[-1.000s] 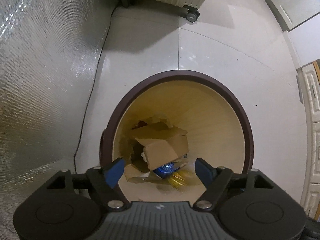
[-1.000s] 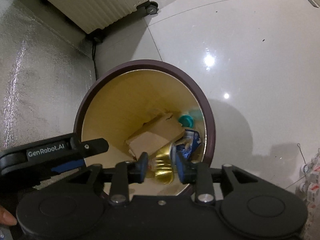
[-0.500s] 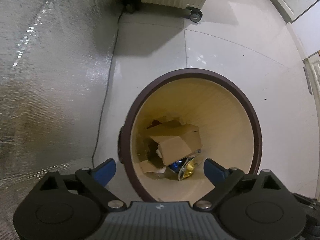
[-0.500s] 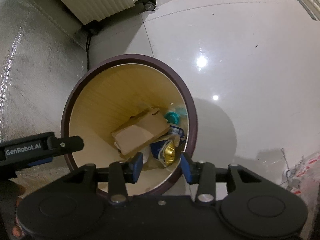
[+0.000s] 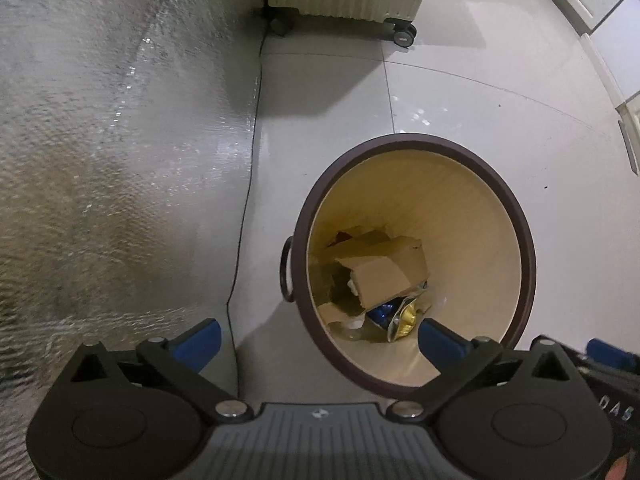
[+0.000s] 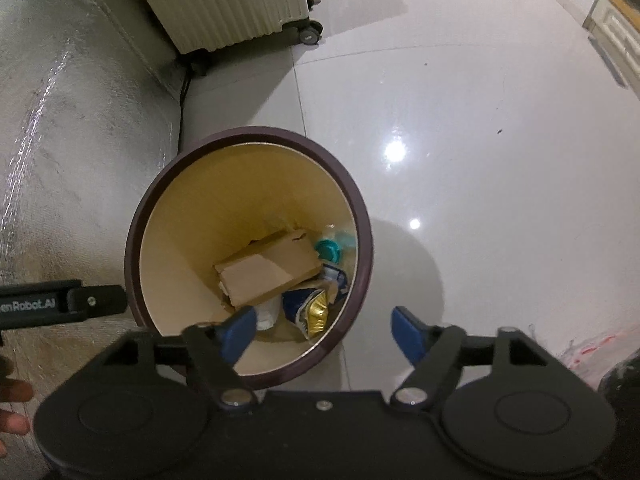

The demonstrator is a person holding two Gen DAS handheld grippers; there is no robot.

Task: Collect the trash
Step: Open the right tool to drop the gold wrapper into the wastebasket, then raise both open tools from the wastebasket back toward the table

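Blue pads are seen on both claws. The right gripper (image 6: 322,330) is held above the near rim of the bin (image 6: 138,216), pointed steeply down; its jaws have just been opening and stand spread, with nothing between them. The left gripper (image 5: 318,338) is aimed straight down, jaws spread to their widest after opening further, nothing gripped; one pad is seen over the bin's mouth, the other over the floor (image 5: 480,112). Part of a hand (image 6: 12,408) is glimpsed at the left edge of the right wrist view. Inside the bin the trash is found at the bottom: a cardboard box (image 6: 268,274), a gold and blue wrapper (image 6: 314,312), a teal cap (image 6: 328,249). A black cable (image 5: 244,216) is run along the foil-covered wall (image 5: 100,140). A ribbed wheeled unit (image 6: 224,4) is parked beyond.
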